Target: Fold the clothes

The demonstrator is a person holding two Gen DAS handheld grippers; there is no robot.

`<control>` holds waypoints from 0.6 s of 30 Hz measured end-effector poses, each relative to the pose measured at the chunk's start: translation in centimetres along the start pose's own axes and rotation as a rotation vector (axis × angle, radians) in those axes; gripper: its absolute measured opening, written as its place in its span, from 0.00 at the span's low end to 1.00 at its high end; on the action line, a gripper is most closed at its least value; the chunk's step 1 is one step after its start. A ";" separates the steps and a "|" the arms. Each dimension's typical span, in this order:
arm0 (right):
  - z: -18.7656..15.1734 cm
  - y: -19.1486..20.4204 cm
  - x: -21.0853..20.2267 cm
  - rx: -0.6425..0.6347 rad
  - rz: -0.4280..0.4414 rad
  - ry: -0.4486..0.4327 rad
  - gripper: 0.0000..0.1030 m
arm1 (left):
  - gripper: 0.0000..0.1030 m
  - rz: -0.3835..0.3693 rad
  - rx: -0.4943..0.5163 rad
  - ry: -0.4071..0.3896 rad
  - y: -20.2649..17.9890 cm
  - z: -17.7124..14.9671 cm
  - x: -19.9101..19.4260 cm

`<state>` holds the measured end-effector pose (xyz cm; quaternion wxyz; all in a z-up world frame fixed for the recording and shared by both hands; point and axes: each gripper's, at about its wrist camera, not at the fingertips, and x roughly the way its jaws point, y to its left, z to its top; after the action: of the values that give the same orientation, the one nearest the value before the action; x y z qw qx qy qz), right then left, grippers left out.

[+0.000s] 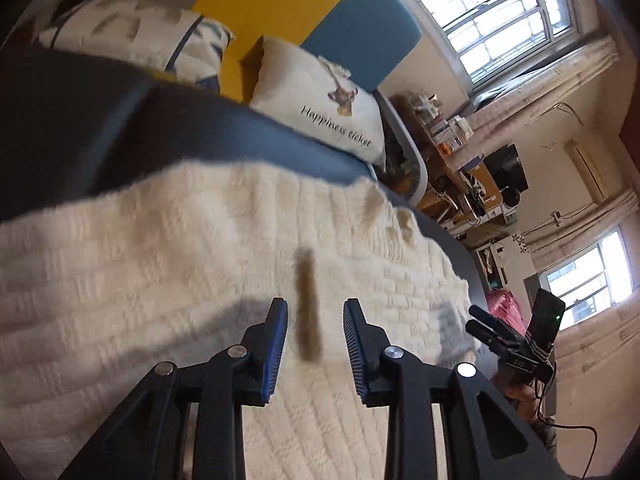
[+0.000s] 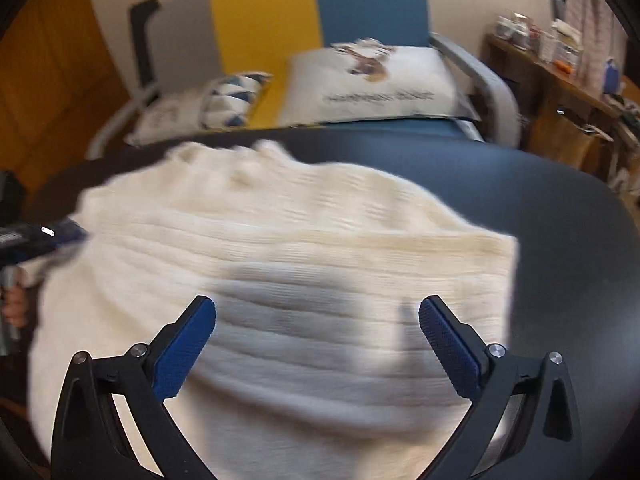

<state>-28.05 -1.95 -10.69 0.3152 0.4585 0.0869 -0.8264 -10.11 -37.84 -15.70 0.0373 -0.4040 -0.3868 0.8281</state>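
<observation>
Left gripper (image 1: 315,312): hovering over the knit with jaws apart, nothing pinched between them.
Cream sweater (image 2: 280,240): lying spread on the dark table (image 2: 560,220) (a brown strip (image 1: 308,304) showing on its weave).
Right gripper (image 2: 318,312): hanging above the sweater's near part, jaws gaping wide, gripping nothing.
Pillow (image 2: 376,84): sitting on the seat beyond the table.

This is a lived-in room of a home, a living space with a work corner. A sofa (image 2: 372,4) with grey, yellow and blue back panels carries printed cushions (image 1: 320,96), and barred windows (image 1: 496,12) hang with pale curtains (image 1: 560,76). Beside the sofa a cluttered wooden desk (image 1: 460,168) holds boxes and a dark monitor (image 1: 508,168).
</observation>
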 end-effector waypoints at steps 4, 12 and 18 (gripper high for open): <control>-0.4 1.8 1.2 0.023 0.035 0.024 1.00 | 0.31 -0.042 -0.031 0.024 0.0 -1.4 0.9; -0.6 2.7 3.0 0.026 -0.046 0.040 1.00 | 0.06 -0.024 0.027 -0.005 -2.4 -1.2 1.7; -0.5 3.8 3.4 -0.013 -0.081 0.038 1.00 | 0.05 0.027 0.092 -0.101 -4.2 -1.7 -0.3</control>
<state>-26.65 -6.23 -13.17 0.2829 0.4682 0.1165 -0.8290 -9.78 -33.94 -13.35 0.0253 -0.3649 -0.3442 0.8647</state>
